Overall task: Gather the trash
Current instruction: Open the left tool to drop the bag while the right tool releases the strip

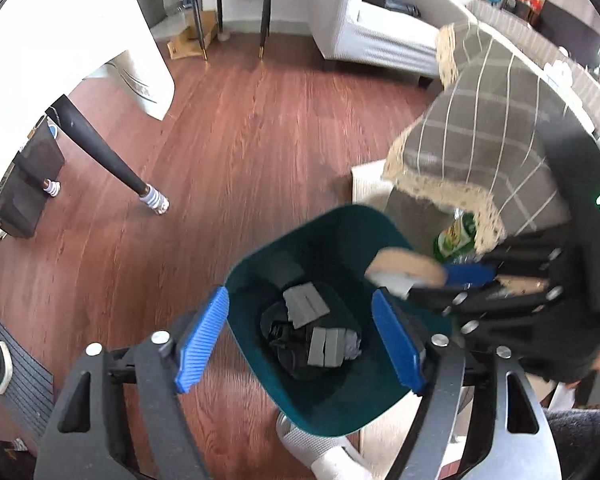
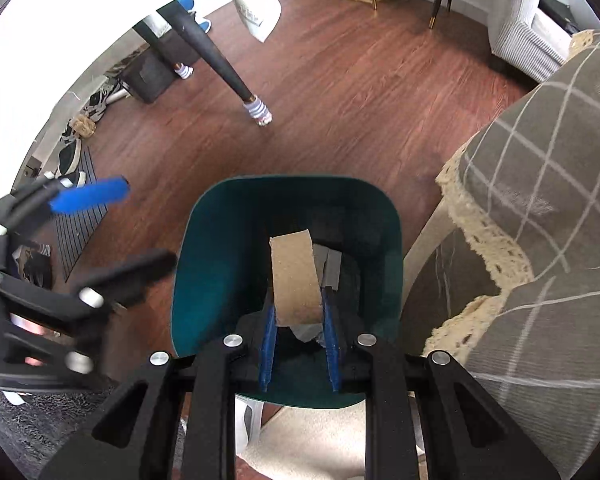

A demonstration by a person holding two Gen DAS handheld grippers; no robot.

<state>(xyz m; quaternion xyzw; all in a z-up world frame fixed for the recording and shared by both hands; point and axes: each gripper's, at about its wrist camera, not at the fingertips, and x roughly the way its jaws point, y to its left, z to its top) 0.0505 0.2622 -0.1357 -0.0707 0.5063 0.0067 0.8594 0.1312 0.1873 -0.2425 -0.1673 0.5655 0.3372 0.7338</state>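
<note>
The right tool (image 2: 298,312) pinches a cardboard piece (image 2: 296,278) above the teal bin (image 2: 188,264); the left tool (image 1: 300,344) hangs wide open and empty over it.

Matt teal plastic bin (image 2: 188,264); rough brown cardboard piece (image 2: 294,280); ribbed blue rubbery pads (image 1: 202,340); glossy reddish wood-plank floor (image 1: 260,128); woven grey checked tablecloth (image 2: 548,184), lace-edged.
</note>
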